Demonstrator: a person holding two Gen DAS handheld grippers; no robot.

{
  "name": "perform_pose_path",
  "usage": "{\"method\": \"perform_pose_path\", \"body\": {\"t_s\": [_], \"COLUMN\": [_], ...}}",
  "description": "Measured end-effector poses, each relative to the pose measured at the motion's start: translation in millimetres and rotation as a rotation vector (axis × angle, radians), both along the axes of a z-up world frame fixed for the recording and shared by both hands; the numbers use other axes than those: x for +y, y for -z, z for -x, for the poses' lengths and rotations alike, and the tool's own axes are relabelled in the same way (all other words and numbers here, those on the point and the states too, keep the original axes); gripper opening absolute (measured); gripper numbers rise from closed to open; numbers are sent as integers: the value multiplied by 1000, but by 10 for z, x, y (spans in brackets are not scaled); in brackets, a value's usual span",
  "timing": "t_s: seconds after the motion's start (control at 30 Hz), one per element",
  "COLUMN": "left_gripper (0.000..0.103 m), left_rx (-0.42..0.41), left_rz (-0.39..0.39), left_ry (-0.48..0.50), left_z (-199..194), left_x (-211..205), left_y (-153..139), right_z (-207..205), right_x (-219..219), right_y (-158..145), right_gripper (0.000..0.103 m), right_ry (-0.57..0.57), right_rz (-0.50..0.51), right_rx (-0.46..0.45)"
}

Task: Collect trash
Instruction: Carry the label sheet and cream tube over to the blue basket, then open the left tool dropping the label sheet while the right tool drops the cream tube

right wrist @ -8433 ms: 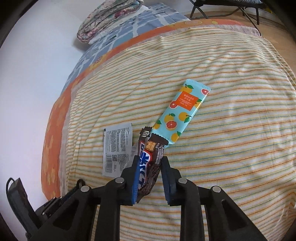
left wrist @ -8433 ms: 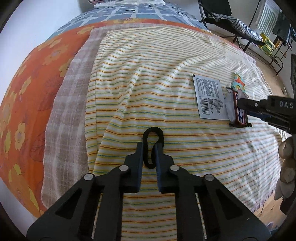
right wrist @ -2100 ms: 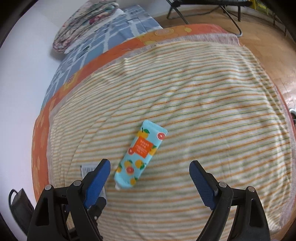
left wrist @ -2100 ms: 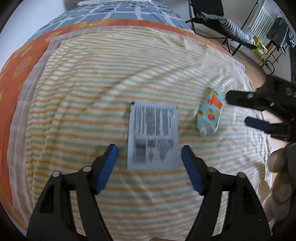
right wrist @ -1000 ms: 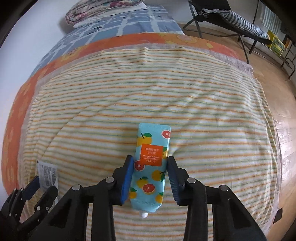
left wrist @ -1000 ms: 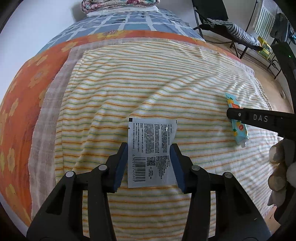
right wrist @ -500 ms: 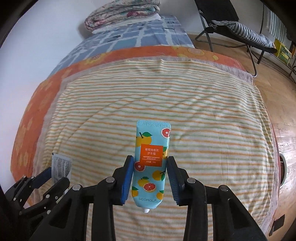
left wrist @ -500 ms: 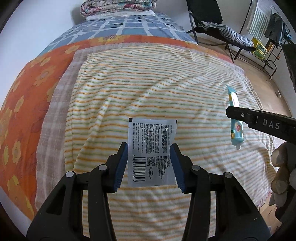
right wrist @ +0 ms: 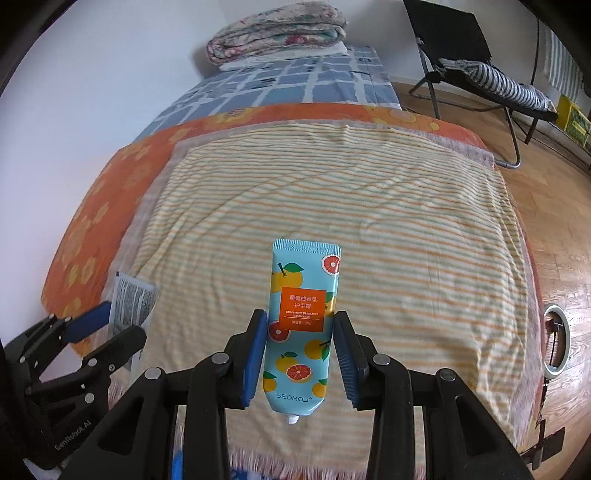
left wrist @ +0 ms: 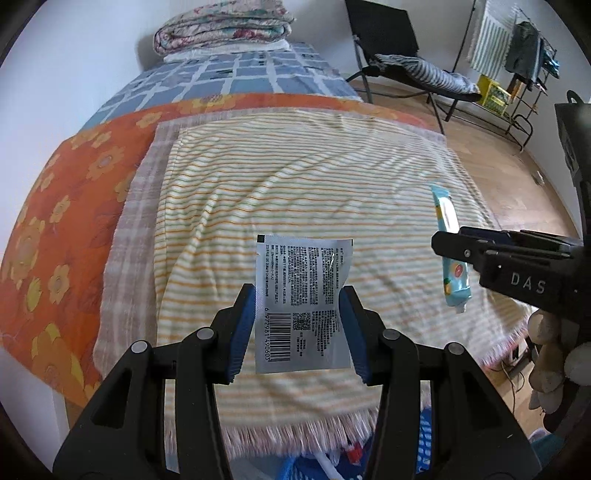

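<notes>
My left gripper (left wrist: 297,295) is shut on a silver sachet (left wrist: 303,299) with a barcode and holds it in the air above the near edge of the striped blanket (left wrist: 295,192). My right gripper (right wrist: 299,325) is shut on a light blue hand cream tube (right wrist: 301,325) printed with oranges, cap end down, also lifted off the bed. The tube shows in the left wrist view (left wrist: 450,251) and the sachet in the right wrist view (right wrist: 131,301).
A blue and white container (left wrist: 317,465) shows below the blanket's fringed edge. Folded quilts (right wrist: 277,31) lie at the bed's head. A black folding chair (right wrist: 476,55) stands on the wooden floor (right wrist: 565,229) to the right. A white ring (right wrist: 556,339) lies on the floor.
Both grippers closed on their items on the blanket, then lifted them and pulled back toward the foot of the bed. The blanket's fringed edge and the container below have come into view.
</notes>
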State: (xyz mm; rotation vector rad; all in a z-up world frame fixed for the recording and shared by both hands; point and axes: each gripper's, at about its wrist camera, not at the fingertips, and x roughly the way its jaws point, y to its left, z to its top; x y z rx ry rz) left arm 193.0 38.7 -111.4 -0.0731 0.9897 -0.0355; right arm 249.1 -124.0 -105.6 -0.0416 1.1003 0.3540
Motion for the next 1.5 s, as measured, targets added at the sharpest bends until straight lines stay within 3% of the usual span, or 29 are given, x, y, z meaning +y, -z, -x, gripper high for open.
{"method": "perform_pose_path", "body": {"t_s": [0.4, 0.77, 1.13, 1.5], "left_gripper": [47, 47, 47, 49], "left_rx": [-44, -40, 25, 82], "left_rz": [16, 30, 72, 101], "left_ry": [15, 0, -20, -34], "left_z": [914, 1622, 1987, 2059], "left_x": [-133, -243, -371, -449], "left_y": [-222, -156, 212, 457], "right_z": [1009, 1874, 2223, 2287], "right_x": [-162, -278, -455, -497], "right_y": [-218, -160, 143, 409], "right_gripper": [37, 37, 37, 37], "right_ry": [-64, -115, -88, -70], "right_rz": [-16, -29, -43, -47], "right_rx": [-32, -44, 18, 75]}}
